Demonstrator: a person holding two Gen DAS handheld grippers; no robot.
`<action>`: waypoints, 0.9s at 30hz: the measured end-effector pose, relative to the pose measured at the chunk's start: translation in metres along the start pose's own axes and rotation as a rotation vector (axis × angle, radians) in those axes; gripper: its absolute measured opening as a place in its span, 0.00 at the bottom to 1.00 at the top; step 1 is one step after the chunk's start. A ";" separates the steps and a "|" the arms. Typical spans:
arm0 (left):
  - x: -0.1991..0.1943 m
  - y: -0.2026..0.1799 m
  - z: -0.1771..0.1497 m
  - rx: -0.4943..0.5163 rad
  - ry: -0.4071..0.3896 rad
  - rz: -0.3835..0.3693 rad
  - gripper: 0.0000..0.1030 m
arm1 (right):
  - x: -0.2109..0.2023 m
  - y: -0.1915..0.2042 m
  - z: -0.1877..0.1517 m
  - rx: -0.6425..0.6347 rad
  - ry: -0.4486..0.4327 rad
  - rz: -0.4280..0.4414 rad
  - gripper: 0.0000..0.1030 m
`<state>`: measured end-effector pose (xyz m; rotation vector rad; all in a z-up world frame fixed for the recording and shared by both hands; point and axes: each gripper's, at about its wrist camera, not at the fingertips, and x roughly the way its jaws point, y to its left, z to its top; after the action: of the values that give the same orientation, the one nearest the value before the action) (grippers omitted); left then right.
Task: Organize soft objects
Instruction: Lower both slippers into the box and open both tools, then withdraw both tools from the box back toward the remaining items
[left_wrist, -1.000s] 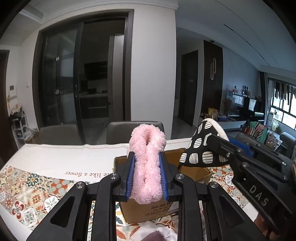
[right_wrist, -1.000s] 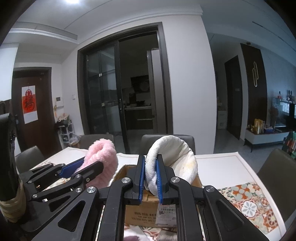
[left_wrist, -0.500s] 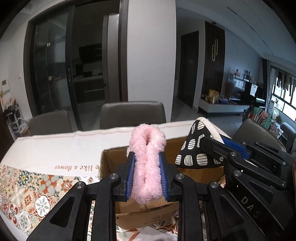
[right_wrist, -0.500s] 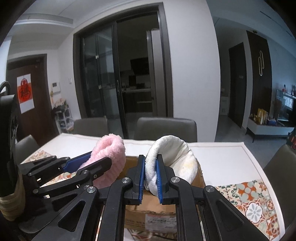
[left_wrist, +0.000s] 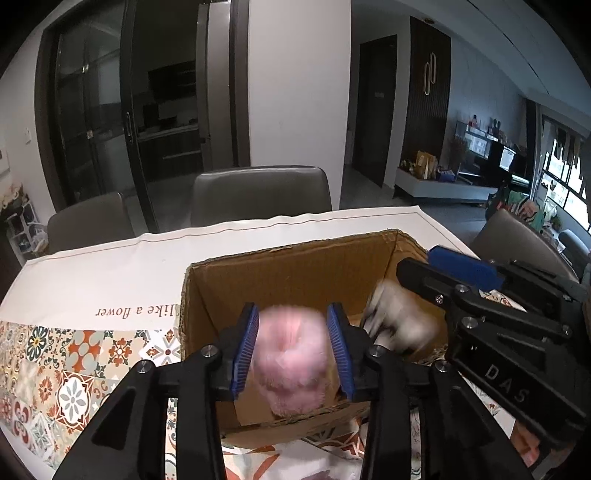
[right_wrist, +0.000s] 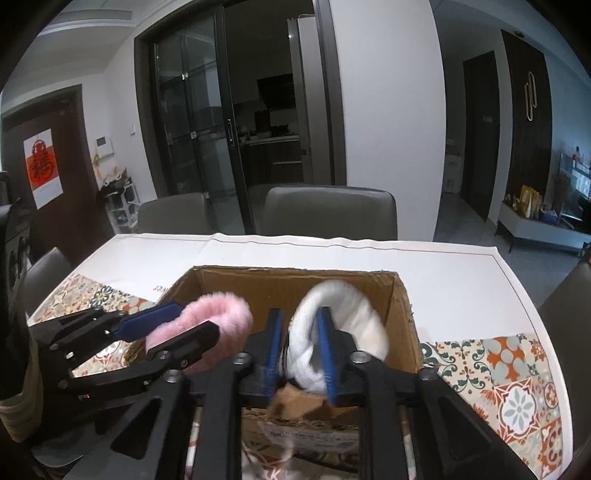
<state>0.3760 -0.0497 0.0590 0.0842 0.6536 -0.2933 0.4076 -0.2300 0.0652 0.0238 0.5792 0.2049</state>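
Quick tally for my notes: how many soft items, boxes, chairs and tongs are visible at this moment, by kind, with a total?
Pink fluffy slipper: 1
White slipper: 1
Cardboard box: 1
Grey chairs: 4, counting the partial ones at both edges of the right wrist view
Tongs: 2, left tongs and right tongs
Total: 9

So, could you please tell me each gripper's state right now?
Left gripper: fingers just opening, pink fluffy item loose between them.
Right gripper: fingers just opening, white soft item loose between them.
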 end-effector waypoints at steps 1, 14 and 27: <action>-0.001 0.001 0.000 0.001 -0.001 0.000 0.43 | 0.000 0.000 0.001 0.001 -0.006 -0.012 0.32; -0.042 0.008 -0.008 -0.009 -0.059 0.036 0.48 | -0.039 -0.001 0.003 0.048 -0.060 -0.106 0.35; -0.104 0.005 -0.041 0.001 -0.142 0.069 0.54 | -0.102 0.029 -0.024 0.047 -0.121 -0.129 0.48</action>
<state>0.2750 -0.0124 0.0901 0.0862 0.5087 -0.2309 0.3055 -0.2231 0.1026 0.0442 0.4634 0.0635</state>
